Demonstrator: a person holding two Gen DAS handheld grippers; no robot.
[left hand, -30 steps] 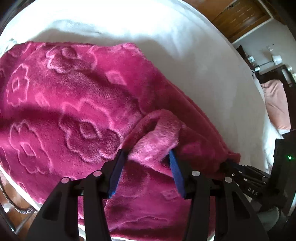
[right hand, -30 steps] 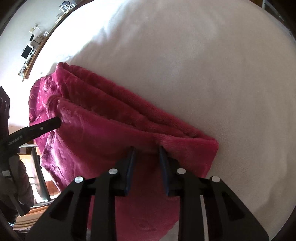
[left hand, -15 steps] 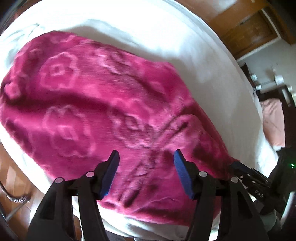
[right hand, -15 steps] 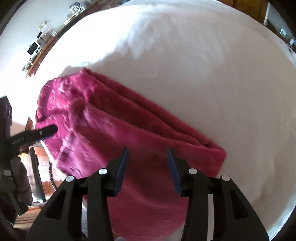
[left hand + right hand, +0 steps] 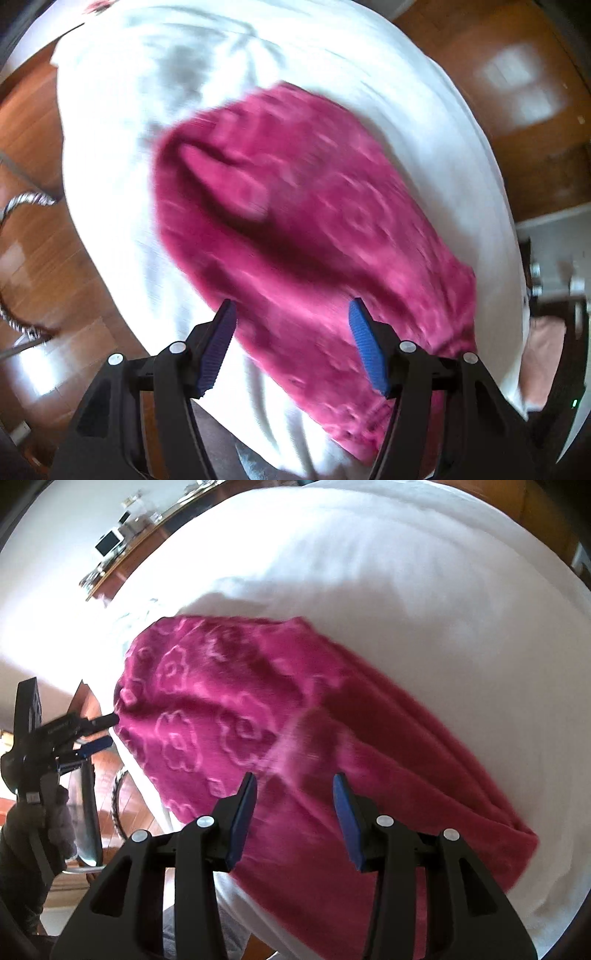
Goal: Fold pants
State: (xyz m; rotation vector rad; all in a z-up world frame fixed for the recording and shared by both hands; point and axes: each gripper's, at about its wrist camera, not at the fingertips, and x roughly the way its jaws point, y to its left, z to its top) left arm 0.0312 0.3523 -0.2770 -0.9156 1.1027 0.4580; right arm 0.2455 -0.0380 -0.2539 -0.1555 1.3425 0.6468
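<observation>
The magenta fleece pants (image 5: 295, 738) are lying folded in a thick bundle on the white bedsheet (image 5: 424, 590), stacked fold edges facing its open white expanse. Both the left gripper (image 5: 291, 332) and right gripper (image 5: 294, 797) are hovering above, fingers spread wide, gripping nothing. Wooden floor (image 5: 535, 92) is bordering the bed.

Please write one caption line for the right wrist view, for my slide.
Open right gripper above folded magenta fleece pants on a white bed; left gripper at the far edge.
</observation>
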